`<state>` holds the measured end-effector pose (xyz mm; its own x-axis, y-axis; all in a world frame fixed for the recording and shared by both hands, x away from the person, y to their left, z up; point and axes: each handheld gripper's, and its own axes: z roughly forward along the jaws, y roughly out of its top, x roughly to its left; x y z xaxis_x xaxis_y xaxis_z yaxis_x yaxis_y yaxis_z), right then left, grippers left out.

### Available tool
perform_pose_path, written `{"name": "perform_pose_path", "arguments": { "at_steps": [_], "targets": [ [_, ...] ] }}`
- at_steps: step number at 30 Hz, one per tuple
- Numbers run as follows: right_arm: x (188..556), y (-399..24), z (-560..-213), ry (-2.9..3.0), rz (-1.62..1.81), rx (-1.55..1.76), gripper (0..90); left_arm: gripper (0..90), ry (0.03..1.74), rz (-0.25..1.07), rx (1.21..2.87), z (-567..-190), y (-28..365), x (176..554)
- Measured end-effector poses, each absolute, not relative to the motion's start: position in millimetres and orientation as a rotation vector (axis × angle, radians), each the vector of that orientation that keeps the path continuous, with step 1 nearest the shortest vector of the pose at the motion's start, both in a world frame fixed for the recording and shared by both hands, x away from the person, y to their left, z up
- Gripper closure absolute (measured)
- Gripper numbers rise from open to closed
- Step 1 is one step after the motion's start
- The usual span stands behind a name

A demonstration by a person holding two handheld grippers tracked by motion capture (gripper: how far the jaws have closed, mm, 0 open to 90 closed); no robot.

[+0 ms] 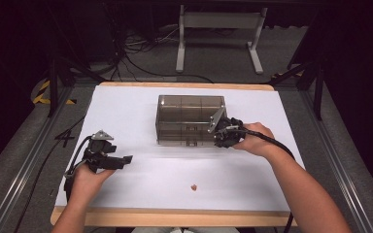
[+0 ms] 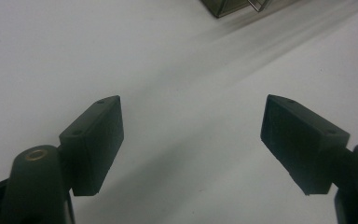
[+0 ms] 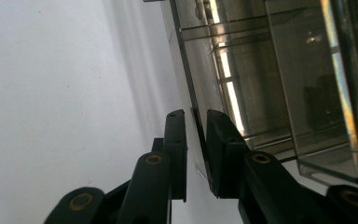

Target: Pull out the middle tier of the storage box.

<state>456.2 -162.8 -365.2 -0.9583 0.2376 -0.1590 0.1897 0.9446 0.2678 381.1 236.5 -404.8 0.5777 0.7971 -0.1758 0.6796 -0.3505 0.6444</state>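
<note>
While the right gripper [image 1: 222, 134] sits at the near right corner of the smoky box [image 1: 190, 119] in the high view, the left gripper [image 1: 110, 160] rests well apart on the white sheet [image 1: 126, 109], so the step in hand looks like taking hold of the box. A small crumb [image 1: 193, 186] lies nearer the person. Dark floor, cables and a white frame [image 1: 218, 34] lie beyond the table.

From the left gripper view, its jaws stand wide with nothing between them (bare sheet beneath).

From the right gripper view, the jaws straddle the box's [image 3: 270, 84] thin front wall, nearly closed; whether the pads press it I cannot tell. Next, I judge, a firm pinch, then a steady move without tipping.
</note>
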Motion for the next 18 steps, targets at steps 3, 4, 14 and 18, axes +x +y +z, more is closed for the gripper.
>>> {"name": "perform_pose_path", "arguments": {
  "at_steps": [3,4,14,18],
  "targets": [
    [455.2,-163.2,-364.6,2.911,0.361,0.299,80.6,21.8,1.172,0.221,2.119,-405.2,236.1,381.1],
    [454.3,-163.1,-364.1,2.915,0.355,0.305,80.8,21.8,1.173,0.221,2.118,-405.2,236.0,380.9],
    [445.1,-160.1,-361.2,2.934,0.314,0.264,82.8,21.8,1.171,0.22,2.122,-405.5,235.2,381.0],
    [441.1,-158.7,-360.7,2.948,0.307,0.243,83.6,21.7,1.174,0.22,2.121,-405.8,235.1,381.1]
  ]
}}
